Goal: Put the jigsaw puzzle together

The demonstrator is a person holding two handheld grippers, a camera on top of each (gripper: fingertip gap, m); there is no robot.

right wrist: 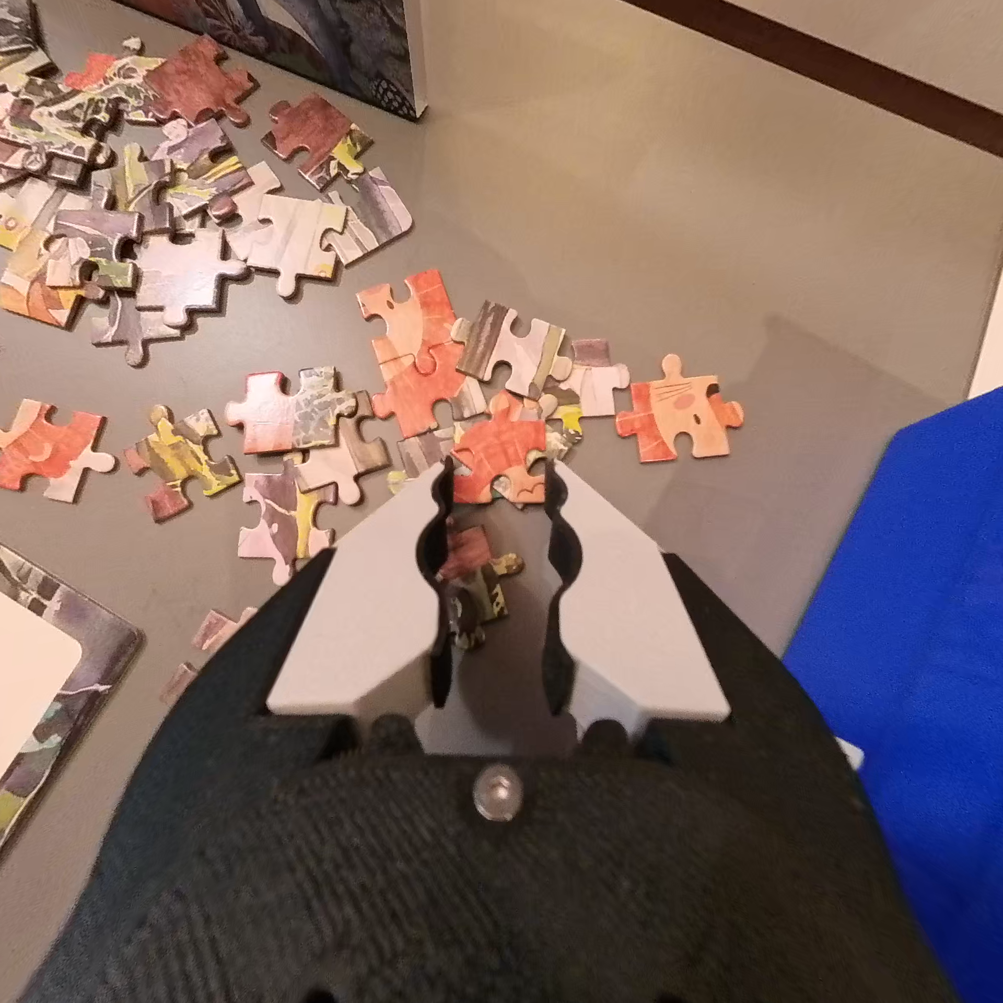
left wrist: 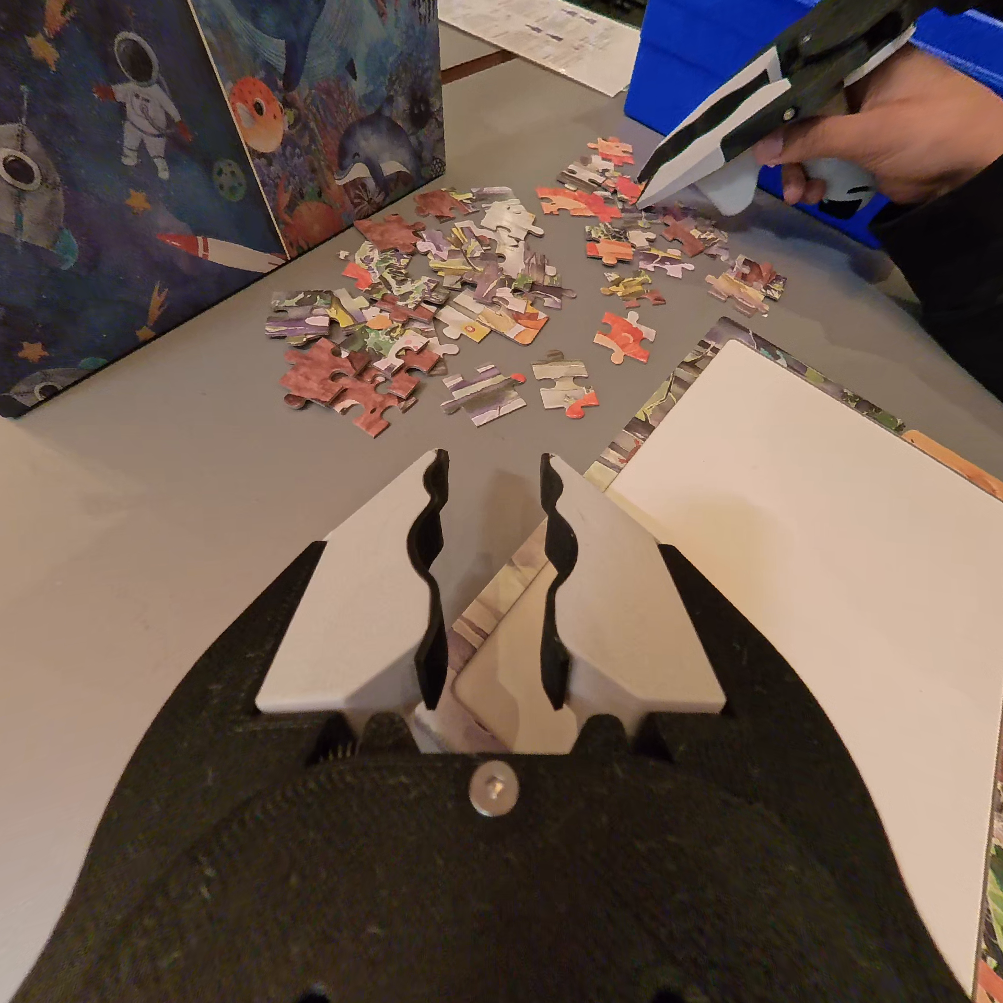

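Observation:
Loose jigsaw pieces (left wrist: 434, 304) lie scattered on the grey table; they also show in the right wrist view (right wrist: 179, 244). The puzzle frame (left wrist: 654, 401), with a white inside and a painted border, lies at the right; its corner shows in the right wrist view (right wrist: 97, 646). My left gripper (left wrist: 494, 461) is open and empty, above the frame's near corner. My right gripper (right wrist: 499, 467) is open, low over the far right cluster, its tips on either side of an orange piece (right wrist: 499, 445). It also shows in the left wrist view (left wrist: 646, 190), held by a hand.
A tall illustrated puzzle box (left wrist: 135, 190) stands at the left, beside the pieces; its corner shows in the right wrist view (right wrist: 336, 49). A blue bin (left wrist: 705, 59) stands at the back right, close beside my right gripper (right wrist: 922, 651). A printed sheet (left wrist: 543, 32) lies beyond. My right fingertips sit around 30 centimeters from my left ones.

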